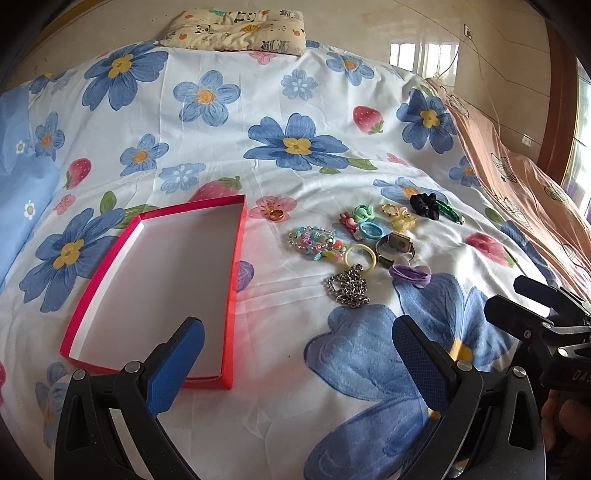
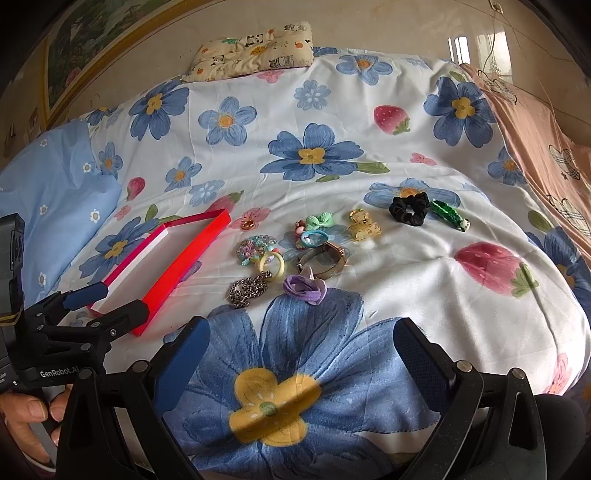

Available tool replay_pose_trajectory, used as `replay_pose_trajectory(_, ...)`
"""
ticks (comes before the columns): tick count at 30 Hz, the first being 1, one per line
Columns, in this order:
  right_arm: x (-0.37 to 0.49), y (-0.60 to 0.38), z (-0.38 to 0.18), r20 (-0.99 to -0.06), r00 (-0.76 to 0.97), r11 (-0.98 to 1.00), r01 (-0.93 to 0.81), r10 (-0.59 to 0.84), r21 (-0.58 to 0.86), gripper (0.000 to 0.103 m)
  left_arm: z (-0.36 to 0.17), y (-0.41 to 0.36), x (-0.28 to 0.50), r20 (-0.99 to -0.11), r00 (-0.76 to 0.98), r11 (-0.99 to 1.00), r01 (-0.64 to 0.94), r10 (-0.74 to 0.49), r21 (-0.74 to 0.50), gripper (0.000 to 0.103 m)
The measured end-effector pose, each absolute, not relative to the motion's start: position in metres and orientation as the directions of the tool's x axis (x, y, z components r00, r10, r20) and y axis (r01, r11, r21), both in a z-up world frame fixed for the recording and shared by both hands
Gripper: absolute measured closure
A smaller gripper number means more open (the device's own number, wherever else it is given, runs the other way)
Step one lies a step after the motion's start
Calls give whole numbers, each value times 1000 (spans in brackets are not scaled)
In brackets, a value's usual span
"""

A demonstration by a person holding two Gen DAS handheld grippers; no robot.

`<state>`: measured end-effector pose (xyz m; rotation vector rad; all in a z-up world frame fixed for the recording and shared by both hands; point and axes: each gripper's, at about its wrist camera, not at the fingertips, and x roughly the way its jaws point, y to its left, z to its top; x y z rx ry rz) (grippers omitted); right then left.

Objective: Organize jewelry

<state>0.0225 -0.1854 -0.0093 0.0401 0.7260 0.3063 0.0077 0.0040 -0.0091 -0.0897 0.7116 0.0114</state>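
A shallow red box with a white inside lies empty on the flowered bedspread. To its right sits a cluster of jewelry: a silver chain, a yellow ring band, a beaded bracelet, a watch, a purple flower piece, a black scrunchie and a gold ring. My left gripper is open over the box's near end. My right gripper is open, short of the cluster.
A panda-print pillow lies at the bed's far end. A light blue pillow is at the left, a peach blanket along the right. A hand holds the left gripper's handle.
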Motion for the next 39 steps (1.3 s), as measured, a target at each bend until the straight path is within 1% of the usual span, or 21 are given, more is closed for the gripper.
replay_pose_trajectory(7,34,-186,-12,-653,692,949,-269,307,162,4,-13,6,25,-662,749,996,-23,-37,-81,1)
replay_pose_trajectory(9,39,-188,-13,-655,685,946,-271,318,176,7,-14,5,31,-668,743,997,-15,-43,-81,2)
replay_pose_trajectory(12,50,-192,-15,-667,665,941,-269,336,206,15,-16,3,42,-676,734,997,5,-57,-78,5)
replay_pose_trajectory(14,57,-194,-18,-676,654,940,-266,339,214,22,-18,2,52,-685,725,996,23,-74,-83,7)
replay_pose_trajectory(15,62,-195,-19,-681,646,938,-266,346,224,23,-18,1,56,-689,721,996,29,-80,-86,8)
replay_pose_trajectory(18,75,-197,-24,-696,621,932,-263,360,248,33,-23,-2,74,-707,700,995,55,-101,-88,9)
replay_pose_trajectory(20,84,-196,-28,-709,604,931,-261,364,255,40,-28,-3,87,-725,679,994,65,-113,-93,11)
replay_pose_trajectory(21,88,-196,-29,-714,595,928,-263,370,262,41,-30,-3,92,-730,673,993,65,-117,-99,13)
replay_pose_trajectory(23,97,-194,-33,-726,577,926,-265,375,268,48,-34,-3,102,-742,660,992,65,-121,-105,17)
replay_pose_trajectory(24,100,-193,-35,-732,567,925,-266,377,271,49,-37,-5,107,-746,654,992,68,-124,-106,20)
replay_pose_trajectory(25,104,-192,-38,-738,557,923,-267,381,276,51,-40,-5,114,-754,645,992,71,-126,-105,20)
replay_pose_trajectory(30,119,-187,-47,-767,518,923,-270,379,273,53,-55,-7,140,-786,601,989,78,-144,-122,21)
replay_pose_trajectory(32,124,-184,-51,-779,503,924,-272,375,269,57,-61,-9,149,-795,585,987,87,-159,-134,21)
replay_pose_trajectory(34,128,-183,-55,-790,486,924,-271,373,269,58,-66,-10,157,-805,569,986,94,-167,-138,21)
replay_pose_trajectory(35,130,-183,-57,-795,479,924,-272,373,270,61,-69,-11,160,-809,562,986,96,-169,-139,21)
replay_pose_trajectory(36,131,-182,-59,-799,471,923,-273,373,269,62,-71,-11,162,-813,556,985,99,-172,-141,26)
replay_pose_trajectory(37,133,-182,-60,-804,466,924,-274,370,267,66,-73,-12,165,-818,549,985,101,-172,-139,34)
replay_pose_trajectory(39,136,-181,-63,-810,457,924,-274,368,266,72,-78,-14,168,-824,541,986,108,-167,-130,42)
